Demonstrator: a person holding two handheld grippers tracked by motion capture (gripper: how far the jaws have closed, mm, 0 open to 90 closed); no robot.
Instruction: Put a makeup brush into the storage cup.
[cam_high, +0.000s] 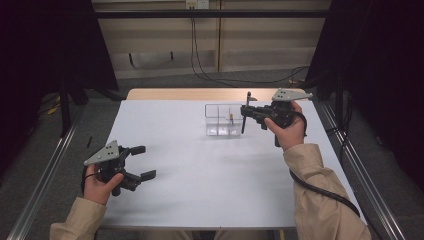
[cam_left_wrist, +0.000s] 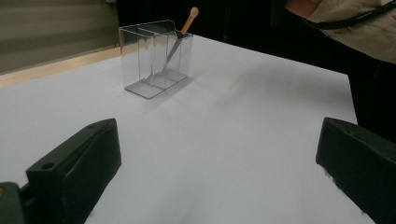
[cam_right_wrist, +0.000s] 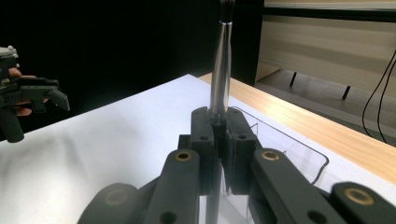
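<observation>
A clear plastic holder with compartments stands on the white table, right of the middle. A thin stick with an orange tip leans inside it. My right gripper is at the holder's right side, shut on a slender pen-like rod held nearly upright. In the right gripper view the rod's silvery barrel rises from between the closed jaws, above the holder's rim. My left gripper rests open near the front left, with nothing between its fingers. The left gripper view shows the holder and the orange-tipped stick farther off.
The table's far edge is a bare wooden strip. Metal rails run along both sides of the table. Cables lie on the floor behind. The other hand's sleeve shows at the top right of the left gripper view.
</observation>
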